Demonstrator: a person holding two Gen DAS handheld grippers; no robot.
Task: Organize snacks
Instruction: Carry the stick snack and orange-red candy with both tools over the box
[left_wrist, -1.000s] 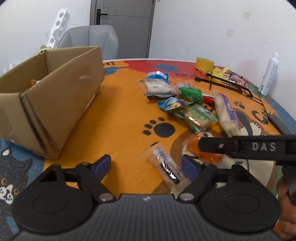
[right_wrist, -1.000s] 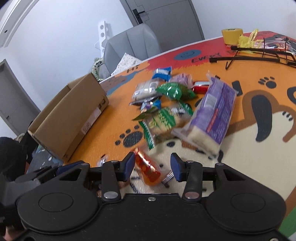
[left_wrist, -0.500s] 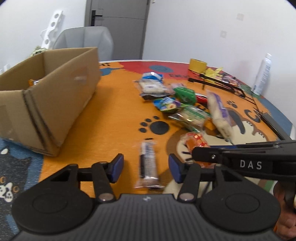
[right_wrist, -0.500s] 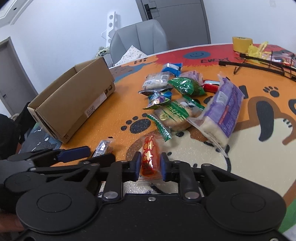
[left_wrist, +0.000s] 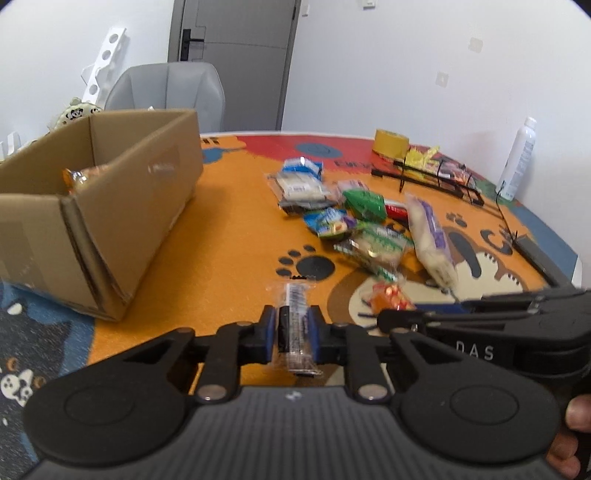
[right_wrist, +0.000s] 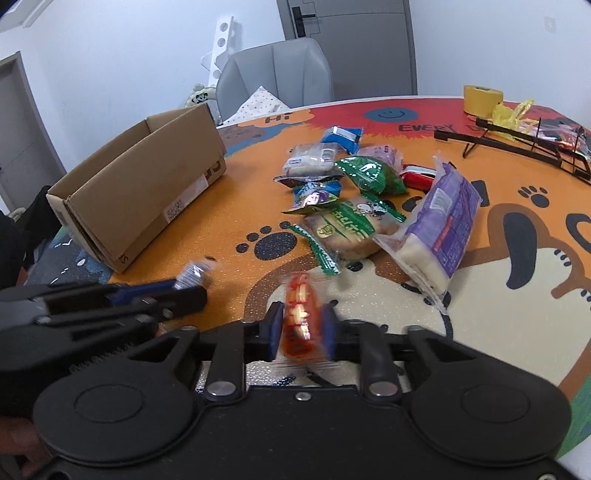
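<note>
My left gripper (left_wrist: 292, 332) is shut on a clear-wrapped dark snack bar (left_wrist: 295, 317), held just above the orange mat. My right gripper (right_wrist: 301, 328) is shut on an orange-red snack packet (right_wrist: 300, 321). The left gripper also shows in the right wrist view (right_wrist: 184, 286) at lower left, with the bar's wrapper (right_wrist: 194, 275) sticking out. The right gripper shows in the left wrist view (left_wrist: 391, 314) with the orange packet (left_wrist: 389, 297). An open cardboard box (left_wrist: 99, 206) stands at the left, with an orange snack (left_wrist: 79, 177) inside. Several loose snacks (right_wrist: 347, 192) lie mid-table.
A long purple-wrapped bread pack (right_wrist: 439, 229) lies right of the pile. A black wire rack (right_wrist: 517, 144), a yellow tape roll (right_wrist: 482, 99) and a white spray bottle (left_wrist: 519, 158) stand at the far right. A grey chair (right_wrist: 277, 81) is behind the table.
Both grippers have closed: the left on the snack bar, the right on the orange packet. Both have lifted slightly and the views have pulled back from the table.
</note>
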